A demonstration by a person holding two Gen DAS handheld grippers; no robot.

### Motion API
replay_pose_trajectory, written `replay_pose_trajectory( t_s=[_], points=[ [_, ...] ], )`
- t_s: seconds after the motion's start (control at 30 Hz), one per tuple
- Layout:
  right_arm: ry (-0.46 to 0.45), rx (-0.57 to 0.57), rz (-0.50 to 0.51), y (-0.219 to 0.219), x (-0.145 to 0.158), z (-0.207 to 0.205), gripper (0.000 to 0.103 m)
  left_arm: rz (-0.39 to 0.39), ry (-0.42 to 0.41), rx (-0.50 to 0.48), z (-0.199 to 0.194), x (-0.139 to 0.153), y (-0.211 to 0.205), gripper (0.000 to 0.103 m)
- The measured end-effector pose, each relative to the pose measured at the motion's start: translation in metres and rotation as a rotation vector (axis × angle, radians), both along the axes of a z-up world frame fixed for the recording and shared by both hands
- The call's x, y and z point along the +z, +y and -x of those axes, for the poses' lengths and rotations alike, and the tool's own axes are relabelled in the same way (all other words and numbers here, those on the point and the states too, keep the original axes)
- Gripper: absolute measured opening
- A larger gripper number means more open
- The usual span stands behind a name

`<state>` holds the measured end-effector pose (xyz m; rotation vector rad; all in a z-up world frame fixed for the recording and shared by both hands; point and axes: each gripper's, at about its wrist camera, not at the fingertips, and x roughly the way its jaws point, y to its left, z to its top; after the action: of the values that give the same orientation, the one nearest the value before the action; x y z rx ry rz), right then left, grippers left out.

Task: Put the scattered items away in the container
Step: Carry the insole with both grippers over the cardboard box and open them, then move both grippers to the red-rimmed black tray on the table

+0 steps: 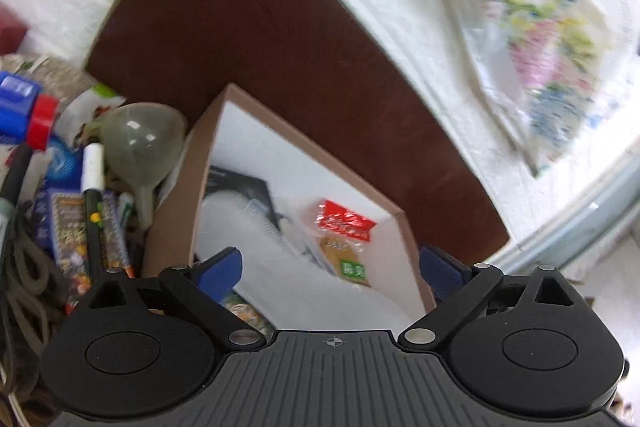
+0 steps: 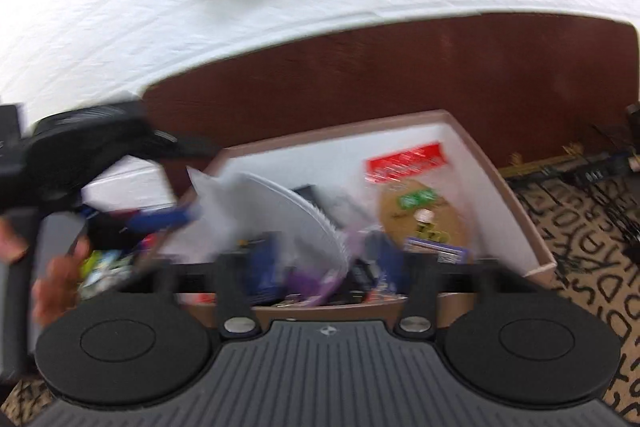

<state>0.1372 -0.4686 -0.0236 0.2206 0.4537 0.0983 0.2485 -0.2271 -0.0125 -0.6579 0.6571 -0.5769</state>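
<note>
A brown box with a white inside holds a red-topped snack packet, a white ribbed plate and other items. My left gripper is open and empty over the box's near end. My right gripper is blurred, its blue fingers apart over the box's near wall, with nothing held. The left gripper also shows in the right wrist view, at the box's left edge.
Left of the box lie a grey funnel, a white-capped marker, a blue and red bottle, packets and a dark cord. A brown board and a white wall stand behind. A patterned cloth is at the right.
</note>
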Motion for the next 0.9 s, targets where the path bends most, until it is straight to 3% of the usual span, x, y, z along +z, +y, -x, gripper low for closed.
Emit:
replay_pose_trajectory(
  t_s=[0.13,0.33,0.53,0.7,0.9],
  points=[
    [-0.007,-0.021,0.003,-0.005,-0.012,-0.002,0.081,-0.016,-0.051,-0.065,0.006,-0.002,0.004,0.103],
    [-0.031,-0.005,0.041,0.007,-0.01,0.005,0.098,-0.02,-0.053,-0.057,0.023,-0.002,0.014,0.103],
    [-0.022,0.044,0.009,0.029,0.006,0.026,0.102,-0.016,-0.083,-0.044,0.078,0.003,0.051,0.103],
    [-0.038,0.138,-0.054,0.061,0.012,0.064,0.102,-0.053,-0.071,0.054,0.148,-0.014,0.115,0.103],
    [0.022,0.284,-0.071,0.121,-0.005,0.097,0.103,-0.123,0.044,0.295,0.209,-0.045,0.206,0.103]
  ],
)
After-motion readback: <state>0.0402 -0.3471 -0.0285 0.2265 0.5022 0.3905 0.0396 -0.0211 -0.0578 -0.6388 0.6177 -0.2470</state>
